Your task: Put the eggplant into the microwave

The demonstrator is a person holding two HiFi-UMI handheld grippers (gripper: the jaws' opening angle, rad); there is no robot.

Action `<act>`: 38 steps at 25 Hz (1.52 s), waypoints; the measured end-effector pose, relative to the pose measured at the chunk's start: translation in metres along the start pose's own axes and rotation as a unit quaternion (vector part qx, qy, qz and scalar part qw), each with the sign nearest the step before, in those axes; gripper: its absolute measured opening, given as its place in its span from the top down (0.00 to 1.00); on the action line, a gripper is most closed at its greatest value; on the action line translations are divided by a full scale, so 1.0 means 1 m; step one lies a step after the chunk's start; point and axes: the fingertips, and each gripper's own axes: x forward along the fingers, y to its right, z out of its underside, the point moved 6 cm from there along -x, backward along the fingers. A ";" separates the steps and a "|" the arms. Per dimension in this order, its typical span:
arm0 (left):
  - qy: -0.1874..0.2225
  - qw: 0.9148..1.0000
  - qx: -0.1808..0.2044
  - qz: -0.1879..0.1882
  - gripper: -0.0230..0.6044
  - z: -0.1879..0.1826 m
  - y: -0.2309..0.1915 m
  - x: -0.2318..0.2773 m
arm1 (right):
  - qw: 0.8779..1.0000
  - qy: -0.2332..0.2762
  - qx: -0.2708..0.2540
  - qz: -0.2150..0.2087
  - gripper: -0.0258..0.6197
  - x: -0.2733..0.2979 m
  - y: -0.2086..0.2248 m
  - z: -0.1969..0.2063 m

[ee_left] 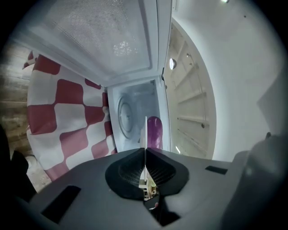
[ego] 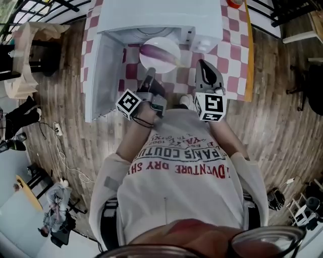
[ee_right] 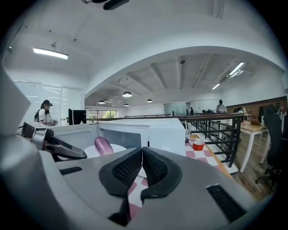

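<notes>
Person: a white T-shirt with red and dark print fills the lower head view, both forearms reaching up toward the table.
Table: covered by a red-and-white checked cloth, on a wooden floor.
Microwave: white, standing on the cloth, cavity open toward the person.
Door: swung fully open to the left of the cavity in the head view.
Plate: white, round, held level just at the microwave's opening.
Left gripper: jaws clamped together on the near rim of the plate, which shows edge-on between the pads.
Right gripper: jaws closed against each other with nothing between them, just right of the plate and not touching it.
Eggplant: purple, lying across the plate, in front of the cavity.
Tape roll: red, on the cloth right of the microwave.
</notes>
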 end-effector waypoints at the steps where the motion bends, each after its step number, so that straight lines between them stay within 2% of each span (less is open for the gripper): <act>1: 0.009 1.000 -0.004 -0.001 0.91 0.002 -0.002 0.001 | 1.000 -0.003 -0.004 -0.009 0.92 0.005 0.004 0.001; 5: 0.045 0.998 -0.040 -0.009 0.91 0.004 -0.010 0.002 | 0.999 -0.012 -0.014 -0.041 0.92 0.025 0.011 0.003; 11: 0.068 0.995 -0.070 -0.015 0.91 -0.004 -0.019 0.012 | 0.997 -0.034 -0.024 -0.072 0.92 0.046 0.001 0.011; 20: 0.081 0.992 -0.092 -0.024 0.91 -0.031 -0.040 0.036 | 0.997 -0.032 -0.032 -0.057 0.92 0.075 -0.009 0.011; 26: 0.078 0.992 -0.091 -0.031 0.91 -0.058 -0.053 0.060 | 0.997 -0.041 -0.027 -0.051 0.92 0.092 -0.019 0.014; 32: 0.066 0.994 -0.078 -0.038 0.91 -0.080 -0.067 0.089 | 0.997 -0.037 -0.046 -0.059 0.92 0.108 -0.033 0.012; 38: 0.062 0.993 -0.087 -0.050 0.91 -0.092 -0.074 0.105 | 0.997 -0.043 -0.040 -0.046 0.92 0.123 -0.035 0.013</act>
